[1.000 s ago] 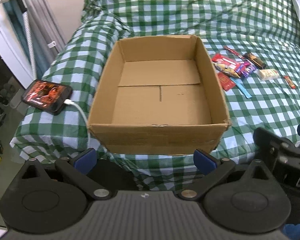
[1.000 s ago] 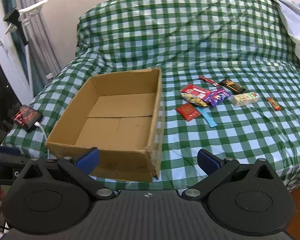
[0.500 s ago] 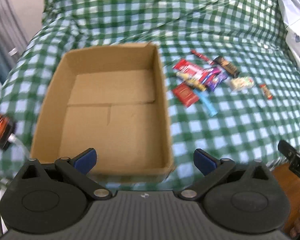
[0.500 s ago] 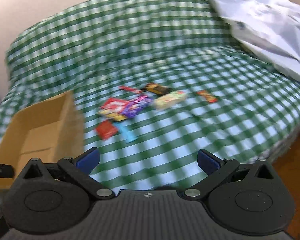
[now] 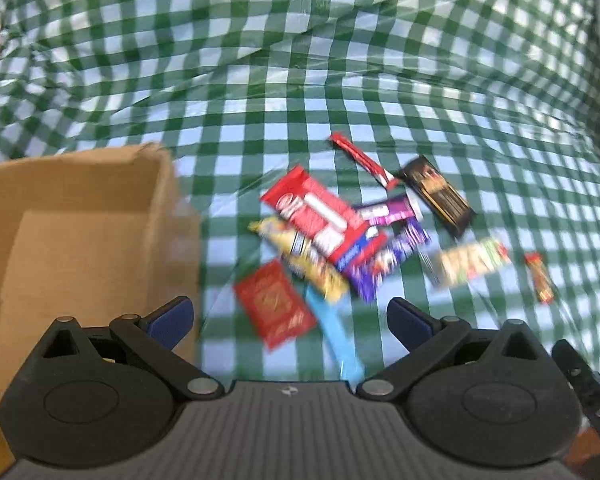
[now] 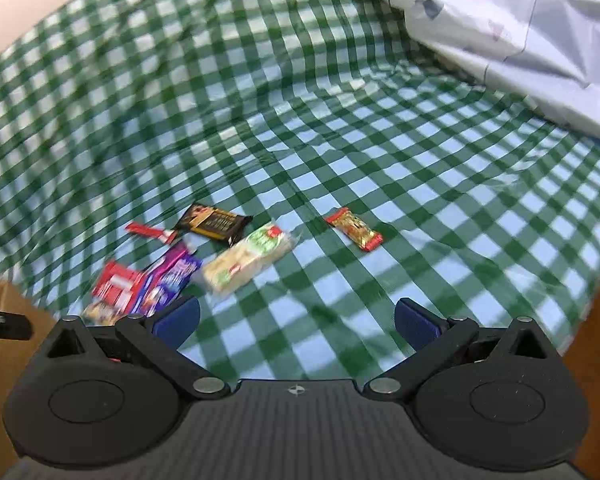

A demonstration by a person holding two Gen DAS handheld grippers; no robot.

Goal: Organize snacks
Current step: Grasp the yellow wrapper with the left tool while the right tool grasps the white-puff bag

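Observation:
Several snack packets lie on a green checked cloth. In the left wrist view a big red packet [image 5: 320, 216], a small red packet [image 5: 274, 304], a yellow one [image 5: 300, 260], a purple one [image 5: 392, 252] and a blue stick [image 5: 338, 334] lie ahead of my open, empty left gripper [image 5: 290, 316]. An open, empty cardboard box [image 5: 80, 248] stands at the left. In the right wrist view a pale green-labelled packet [image 6: 246, 258], a black bar [image 6: 214, 222] and a small red-gold bar [image 6: 354, 234] lie beyond my open, empty right gripper [image 6: 298, 320].
A thin red stick [image 5: 364, 160], a black bar [image 5: 438, 196], the pale packet [image 5: 472, 262] and the small red-gold bar [image 5: 540, 282] lie right of the pile. A white crumpled sheet [image 6: 520, 32] lies at the back right. The bed's edge [image 6: 588, 320] drops off at right.
Both grippers have swung right and moved closer to the snacks. The box has slid to the left edge of both views. Both stay open.

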